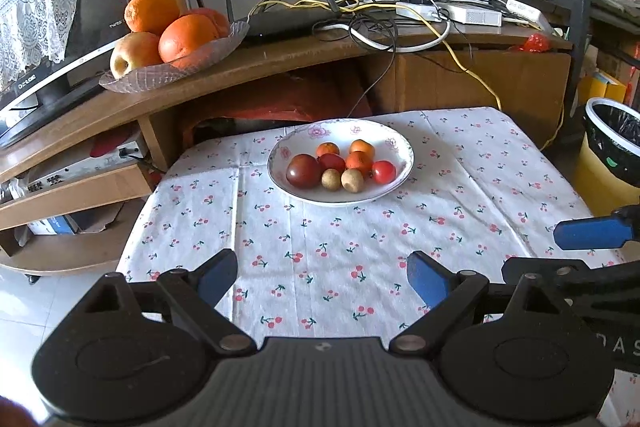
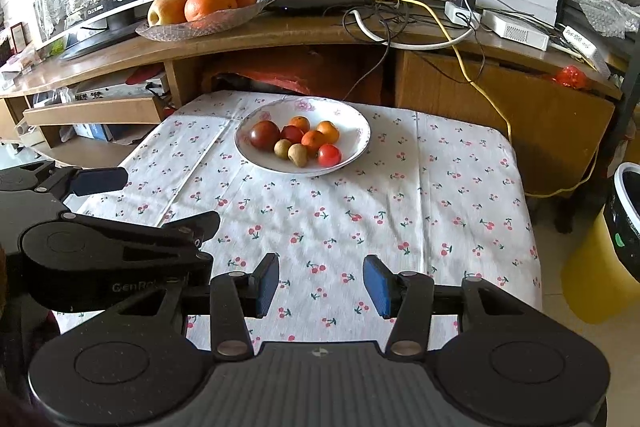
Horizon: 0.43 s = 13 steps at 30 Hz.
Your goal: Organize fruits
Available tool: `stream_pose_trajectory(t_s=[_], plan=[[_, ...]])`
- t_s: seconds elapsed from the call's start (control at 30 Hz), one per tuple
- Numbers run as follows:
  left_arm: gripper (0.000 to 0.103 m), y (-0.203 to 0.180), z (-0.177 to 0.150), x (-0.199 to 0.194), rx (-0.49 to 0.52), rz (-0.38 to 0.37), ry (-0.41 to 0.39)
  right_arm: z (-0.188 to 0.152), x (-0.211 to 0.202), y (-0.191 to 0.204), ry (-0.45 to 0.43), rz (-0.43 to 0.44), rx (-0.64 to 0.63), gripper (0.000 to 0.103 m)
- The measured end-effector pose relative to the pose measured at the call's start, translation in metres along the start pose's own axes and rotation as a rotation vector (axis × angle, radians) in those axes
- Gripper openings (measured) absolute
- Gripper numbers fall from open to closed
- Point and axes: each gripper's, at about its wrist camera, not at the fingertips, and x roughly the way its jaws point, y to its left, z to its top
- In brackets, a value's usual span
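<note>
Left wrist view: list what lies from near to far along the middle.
Open left gripper → cherry-print white tablecloth → floral-rimmed white bowl of small fruits → curved wooden shelf → black router with antennas.

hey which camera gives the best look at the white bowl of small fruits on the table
The right wrist view: the white bowl sits near the middle and slightly larger, and every fruit shows apart. The left wrist view shows the same bowl whole too, a little farther off; neither open gripper blocks it.
</note>
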Motion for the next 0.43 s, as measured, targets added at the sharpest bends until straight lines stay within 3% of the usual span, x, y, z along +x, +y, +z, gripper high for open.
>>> stream_pose_trajectory(t_s=[0.43], plan=[[0.100,0.0019,-0.0053,-0.0082,-0.008,0.020,-0.022,-0.0014,-0.0045,0.0039,-0.010,0.011,-0.006,0.047]])
